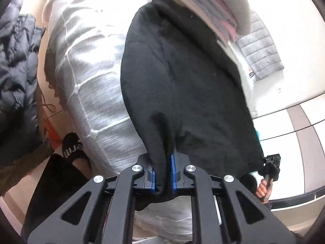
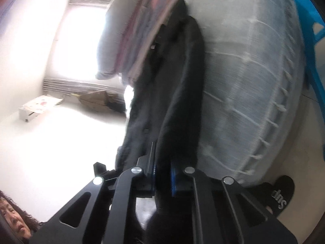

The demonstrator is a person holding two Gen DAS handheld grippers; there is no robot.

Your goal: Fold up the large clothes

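A large black garment [image 1: 178,77] hangs in the air in front of a white wrapped mattress [image 1: 87,77]. My left gripper [image 1: 163,174] is shut on a bunched edge of the garment, with cloth pinched between the blue pads. My right gripper [image 2: 163,179] is shut on another edge of the same black garment [image 2: 166,93], which stretches away from it. In the left wrist view the right gripper [image 1: 271,165] shows at the garment's lower right corner, held by a hand. The view from the right wrist is blurred.
A stack of folded pink and grey clothes [image 2: 142,34] lies at the top of both views. A dark puffer jacket [image 1: 16,75] lies at left. A grey quilted piece [image 1: 260,55] lies at right. A blue plastic stool [image 2: 306,46] stands beside the mattress [image 2: 254,93]. Black slippers [image 1: 73,146] are on the floor.
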